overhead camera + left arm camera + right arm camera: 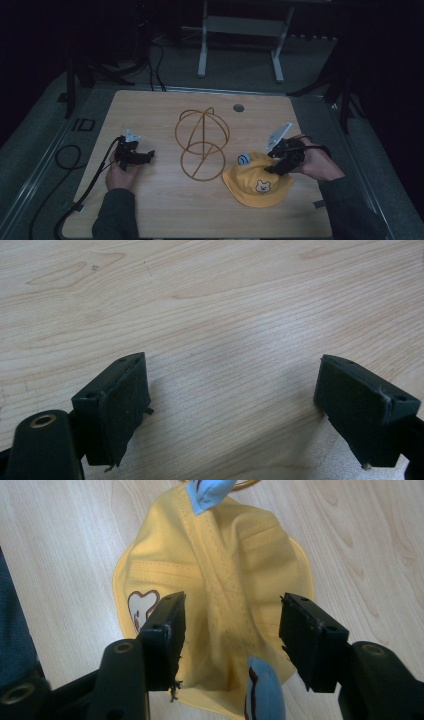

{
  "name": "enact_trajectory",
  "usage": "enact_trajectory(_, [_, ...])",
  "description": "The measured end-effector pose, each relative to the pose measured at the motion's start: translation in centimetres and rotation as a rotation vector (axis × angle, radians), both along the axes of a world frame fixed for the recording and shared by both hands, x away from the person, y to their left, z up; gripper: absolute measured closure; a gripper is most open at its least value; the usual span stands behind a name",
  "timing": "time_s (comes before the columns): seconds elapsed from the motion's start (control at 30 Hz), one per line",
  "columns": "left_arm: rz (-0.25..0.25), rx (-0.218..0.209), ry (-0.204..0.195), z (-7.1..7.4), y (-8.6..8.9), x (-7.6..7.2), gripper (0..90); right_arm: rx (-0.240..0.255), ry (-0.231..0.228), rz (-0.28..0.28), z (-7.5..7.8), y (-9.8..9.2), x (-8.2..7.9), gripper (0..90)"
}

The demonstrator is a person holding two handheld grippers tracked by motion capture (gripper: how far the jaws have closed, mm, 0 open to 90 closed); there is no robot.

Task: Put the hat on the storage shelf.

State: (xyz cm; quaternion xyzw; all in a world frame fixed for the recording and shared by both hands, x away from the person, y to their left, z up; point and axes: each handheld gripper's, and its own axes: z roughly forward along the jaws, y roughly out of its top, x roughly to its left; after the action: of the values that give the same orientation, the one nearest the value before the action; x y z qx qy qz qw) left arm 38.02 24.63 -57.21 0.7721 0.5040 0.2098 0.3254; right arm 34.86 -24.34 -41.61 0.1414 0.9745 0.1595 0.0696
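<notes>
The yellow child's hat [257, 184] lies flat on the wooden table [150, 210] at about four o'clock from the gold wire hat stand [202, 142], its crown edge just beside the stand's base ring, the bear patch [263, 186] facing up and a small blue ear [244, 159] at its eleven o'clock edge. The right gripper [274, 162] is over the hat's one o'clock side; in the right gripper view its jaws stand partly apart, straddling a raised fold of the crown [225, 610], with a second blue ear [264, 692] low between them, and neither pad yet presses the cloth. The left gripper [148, 155] rests at nine o'clock of the stand, jaws wide apart over bare wood [225, 340], holding nothing. The step in hand looks like pinching the crown to lift the hat onto the stand. To do it well, lower the pads until they bracket the seamed ridge, not the blue ear, and close on a doubled layer so the cloth cannot slip out. Lift straight before swinging toward ten o'clock, so the brim clears the light wire frame, which may tip; the left gripper could steady its base.
</notes>
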Motion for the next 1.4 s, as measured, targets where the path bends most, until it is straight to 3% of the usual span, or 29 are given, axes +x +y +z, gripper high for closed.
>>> enact_trajectory(0.53, [0.0,0.0,-0.001,0.0,0.0,0.0,14.3,-0.125,0.088,0.039,-0.9,2.1,1.3,56.4])
enact_trajectory(0.93, [0.0,0.0,0.0,0.0,0.0,0.0,14.3,-0.156,0.121,0.065,-1.1,2.7,1.7,70.4])
enact_trajectory(1.4, [0.0,0.0,0.0,0.0,0.0,0.0,14.3,-0.172,0.122,0.09,-0.2,2.8,1.7,74.4])
